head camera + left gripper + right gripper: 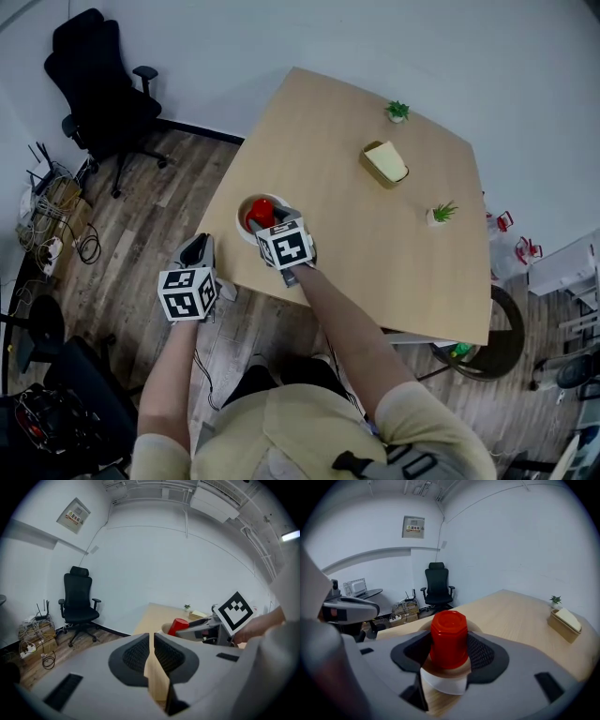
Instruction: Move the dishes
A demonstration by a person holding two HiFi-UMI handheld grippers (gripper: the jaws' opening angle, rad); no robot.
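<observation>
A red cup (260,214) stands upside down in a white bowl (242,223) at the near left corner of the wooden table (375,253). My right gripper (270,218) reaches over the bowl. In the right gripper view its jaws press both sides of the red cup (449,637), with the bowl's rim (443,682) below them. My left gripper (197,251) hangs off the table's left edge, over the floor. Its jaws are shut and hold nothing (151,639). From the left gripper view the cup (178,626) and the right gripper (206,631) show to the right.
A wooden box (384,164) with a cream item sits mid-table, with small potted plants at the back (397,111) and right (439,214). A black office chair (98,89) and cables (52,225) are on the wood floor to the left.
</observation>
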